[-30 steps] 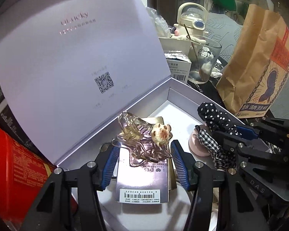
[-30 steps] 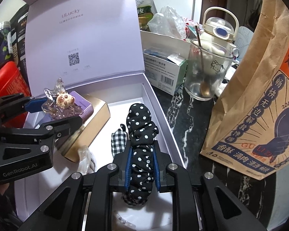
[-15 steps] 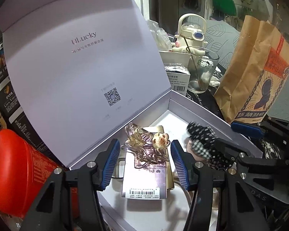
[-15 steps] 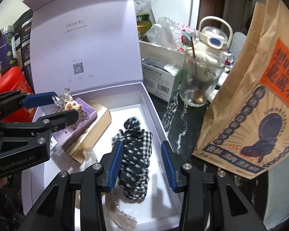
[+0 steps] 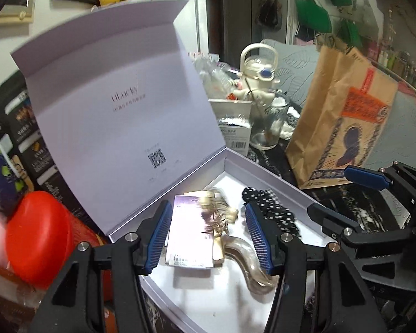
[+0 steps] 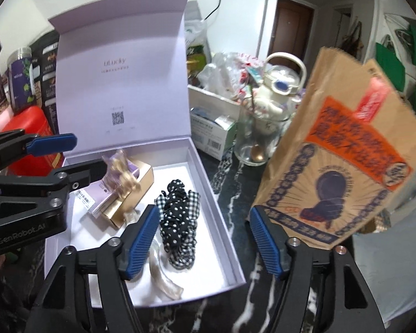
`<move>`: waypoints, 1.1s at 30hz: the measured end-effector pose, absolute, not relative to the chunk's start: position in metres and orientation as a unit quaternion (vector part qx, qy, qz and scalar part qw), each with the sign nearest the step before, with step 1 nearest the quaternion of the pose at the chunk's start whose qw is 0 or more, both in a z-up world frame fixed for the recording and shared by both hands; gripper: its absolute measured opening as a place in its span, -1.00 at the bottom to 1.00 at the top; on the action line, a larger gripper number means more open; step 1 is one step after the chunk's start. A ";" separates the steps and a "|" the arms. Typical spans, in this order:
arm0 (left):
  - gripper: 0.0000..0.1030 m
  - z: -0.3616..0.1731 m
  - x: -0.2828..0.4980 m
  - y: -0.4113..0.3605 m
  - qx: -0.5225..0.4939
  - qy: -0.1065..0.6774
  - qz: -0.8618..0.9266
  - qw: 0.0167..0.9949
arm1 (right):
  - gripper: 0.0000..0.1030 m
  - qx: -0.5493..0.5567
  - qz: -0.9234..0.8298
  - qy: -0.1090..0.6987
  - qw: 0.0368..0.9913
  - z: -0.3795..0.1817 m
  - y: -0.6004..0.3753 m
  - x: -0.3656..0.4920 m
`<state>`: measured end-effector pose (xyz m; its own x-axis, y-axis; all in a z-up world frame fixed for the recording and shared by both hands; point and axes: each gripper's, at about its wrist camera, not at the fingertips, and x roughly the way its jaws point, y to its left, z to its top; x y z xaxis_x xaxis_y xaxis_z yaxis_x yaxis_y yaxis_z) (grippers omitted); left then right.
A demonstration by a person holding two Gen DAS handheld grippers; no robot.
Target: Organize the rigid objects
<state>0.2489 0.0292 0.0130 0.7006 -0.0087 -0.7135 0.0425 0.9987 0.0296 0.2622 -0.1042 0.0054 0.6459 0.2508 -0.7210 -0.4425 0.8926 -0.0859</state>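
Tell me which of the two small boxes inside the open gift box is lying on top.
The lilac box with the barcode label lies on top; the gold box sits underneath it, showing only its edges.

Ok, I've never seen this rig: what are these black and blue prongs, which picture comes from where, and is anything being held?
The prongs are the fingers of two hand-held grippers that a person carries, one per hand, each with a fisheye camera looking along its fingers. One picture comes from the left hand-held gripper, the other from the right hand-held gripper. Both are open and hold nothing. Below them is an open lilac gift box with its lid up. Inside lie a polka-dot scrunchie, a clear hair clip, and a blurred gold hair claw on a purple carton. Beside the box stand a paper bag and a glass.
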 end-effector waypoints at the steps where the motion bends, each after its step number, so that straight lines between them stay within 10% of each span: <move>1: 0.05 0.016 0.245 0.028 0.022 0.384 -0.014 0.923 | 0.35 -0.126 0.190 0.370 0.901 0.011 -0.108 0.258; 6: 0.06 0.036 0.224 0.023 0.021 0.367 -0.014 0.930 | 0.41 -0.121 0.185 0.358 0.907 0.027 -0.117 0.242; 10: 0.54 0.047 0.208 0.019 0.022 0.355 -0.013 0.935 | 0.53 -0.123 0.185 0.342 0.913 0.043 -0.121 0.221; 23: 0.56 0.081 0.150 0.013 0.022 0.329 -0.013 0.944 | 0.73 -0.130 0.167 0.308 0.928 0.074 -0.134 0.166; 26: 0.98 0.084 0.138 0.013 0.017 0.328 -0.014 0.945 | 0.79 -0.129 0.166 0.299 0.931 0.080 -0.138 0.152; 33: 0.99 0.088 0.105 0.018 0.018 0.316 0.001 0.949 | 0.99 -0.118 0.147 0.291 0.938 0.087 -0.149 0.122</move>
<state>0.1052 0.0180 0.0882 0.8005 0.0140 -0.5992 0.0090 0.9993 0.0354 0.1216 -0.1493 0.0865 0.7877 0.2067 -0.5804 -0.3441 0.9290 -0.1363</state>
